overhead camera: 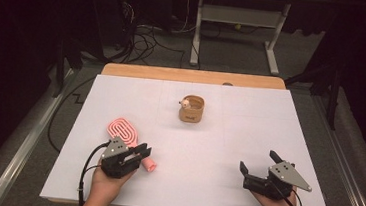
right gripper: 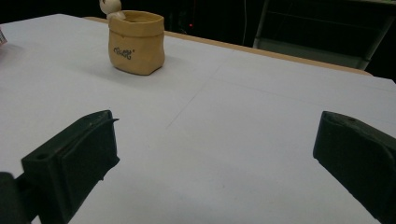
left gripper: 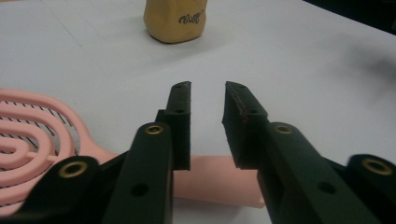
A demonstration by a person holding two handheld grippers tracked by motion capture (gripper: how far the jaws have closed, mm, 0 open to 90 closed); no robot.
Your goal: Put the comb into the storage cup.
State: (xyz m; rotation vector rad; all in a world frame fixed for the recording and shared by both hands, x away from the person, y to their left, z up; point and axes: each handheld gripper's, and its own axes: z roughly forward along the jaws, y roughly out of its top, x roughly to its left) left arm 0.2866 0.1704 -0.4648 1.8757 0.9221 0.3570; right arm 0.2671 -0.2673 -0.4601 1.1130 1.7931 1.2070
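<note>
Two tools: both are hovering at the near bench [overhead camera: 213,196] edge.
Left tool [overhead camera: 142,152]: jaws are narrowing astride the pink brush handle [left gripper: 219,179], not visibly pinching yet, likely readying a lift.
Right tool [overhead camera: 258,162]: gaping wide, holding nothing, waiting aside.
Pink brush [overhead camera: 123,133]: lying flat, near-left.
Tan pot [overhead camera: 191,110]: standing mid-bench, farther off.

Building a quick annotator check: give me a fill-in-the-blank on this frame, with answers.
1. The left gripper has its jaws over the handle of the pink ____.
2. The tan pot stands ____ on the white table.
3. The right gripper has its jaws spread ____ with nothing between them.
4. The colour of the hairbrush is ____.

Missing words: hairbrush; upright; wide; pink
</note>
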